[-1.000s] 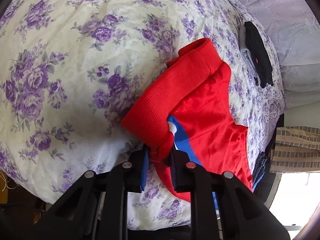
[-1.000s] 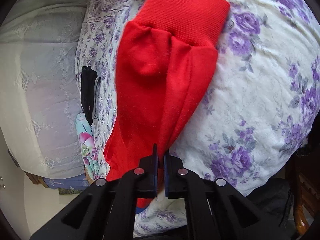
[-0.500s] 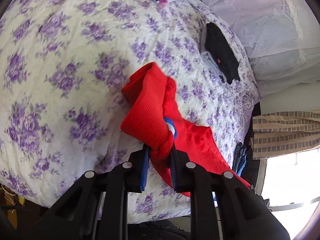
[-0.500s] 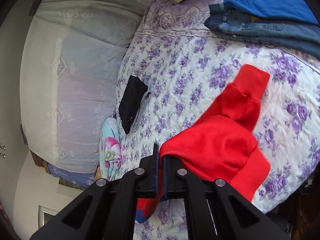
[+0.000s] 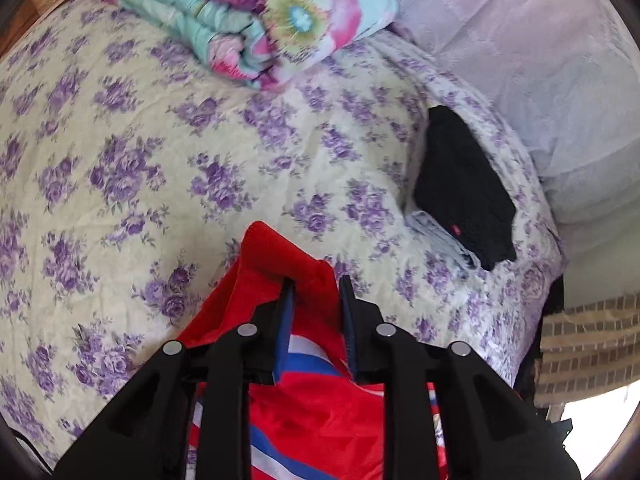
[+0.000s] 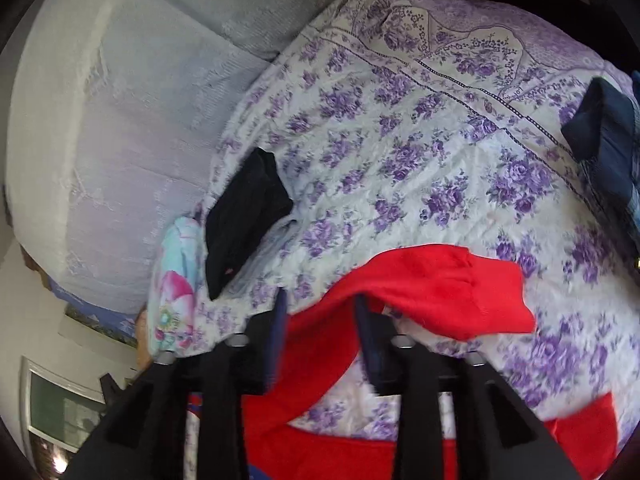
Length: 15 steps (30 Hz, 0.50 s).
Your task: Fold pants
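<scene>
The red pants (image 5: pixel 316 408) with blue and white stripes lie on the floral bedspread (image 5: pixel 160 184), bunched under both grippers. In the left wrist view my left gripper (image 5: pixel 316 288) has its jaws parted, with the red ribbed waistband (image 5: pixel 276 252) loose between the fingers. In the right wrist view my right gripper (image 6: pixel 320 300) is open, and red cloth (image 6: pixel 436 292) drapes across the gap, its cuff lying to the right.
A folded black garment (image 5: pixel 464 188) on a pale one lies near the bed's far edge, also in the right wrist view (image 6: pixel 244 212). A rolled colourful blanket (image 5: pixel 260 20) sits at the back. Dark blue folded clothes (image 6: pixel 608 140) lie at right. A pale lace-covered headboard (image 6: pixel 120 120) stands behind.
Both grippers swung the red pants forward across the bed and lowered them. Both jaws have opened and let go of the cloth.
</scene>
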Motion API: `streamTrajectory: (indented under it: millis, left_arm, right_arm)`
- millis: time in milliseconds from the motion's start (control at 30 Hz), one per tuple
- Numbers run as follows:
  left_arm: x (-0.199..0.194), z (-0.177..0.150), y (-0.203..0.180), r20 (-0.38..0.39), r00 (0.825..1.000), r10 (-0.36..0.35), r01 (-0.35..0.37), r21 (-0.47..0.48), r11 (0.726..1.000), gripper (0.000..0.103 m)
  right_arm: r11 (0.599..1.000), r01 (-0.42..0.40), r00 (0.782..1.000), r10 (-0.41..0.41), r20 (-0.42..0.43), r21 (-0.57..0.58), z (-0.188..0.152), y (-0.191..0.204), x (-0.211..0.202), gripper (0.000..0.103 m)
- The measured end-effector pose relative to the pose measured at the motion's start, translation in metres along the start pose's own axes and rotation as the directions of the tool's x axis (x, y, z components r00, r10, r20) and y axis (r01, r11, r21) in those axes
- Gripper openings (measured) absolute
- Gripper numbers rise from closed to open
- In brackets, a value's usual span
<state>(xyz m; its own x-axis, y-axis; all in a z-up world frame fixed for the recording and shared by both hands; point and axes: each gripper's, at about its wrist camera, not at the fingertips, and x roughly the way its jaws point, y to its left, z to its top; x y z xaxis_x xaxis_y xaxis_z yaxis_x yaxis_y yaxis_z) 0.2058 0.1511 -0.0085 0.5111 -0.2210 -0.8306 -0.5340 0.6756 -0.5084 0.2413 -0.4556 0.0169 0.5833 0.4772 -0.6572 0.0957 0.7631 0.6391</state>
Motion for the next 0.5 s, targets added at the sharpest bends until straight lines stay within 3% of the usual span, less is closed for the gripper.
streamTrajectory:
  millis: [67,100,133,200,400,500]
  left_arm:
    - [-0.003,-0.007,0.002,0.030,0.999,-0.015,0.015,0.005,1.000,0.039]
    - [-0.008,-0.012,0.002,0.052,0.999,0.005,-0.007,0.032,0.999,0.057]
    - [-0.013,-0.018,0.004,0.076,0.997,0.033,-0.037,0.052,0.998,0.063]
    - [-0.023,-0.031,0.013,0.089,0.994,0.062,-0.070,0.092,0.993,0.063]
    - [-0.022,-0.072,0.079,-0.049,0.997,0.052,-0.050,0.039,0.998,0.062]
    - [-0.011,-0.098,0.110,-0.127,0.992,-0.017,0.014,-0.023,1.000,0.062]
  right_arm:
    - [0.995,0.005,1.000,-0.003,0.011,-0.100,0.001,0.010,0.003,0.058]
    - [0.991,0.000,1.000,0.000,0.003,-0.132,-0.002,0.012,0.002,0.058]
    - [0.990,0.001,1.000,-0.001,0.000,-0.143,-0.007,0.011,-0.001,0.058]
    - [0.994,-0.008,1.000,0.007,-0.011,-0.107,-0.016,0.000,-0.008,0.058]
    - [0.999,0.018,0.999,-0.016,-0.038,0.041,-0.076,-0.033,-0.042,0.058]
    - [0.993,0.035,0.998,-0.030,-0.048,0.111,-0.105,-0.044,-0.056,0.058]
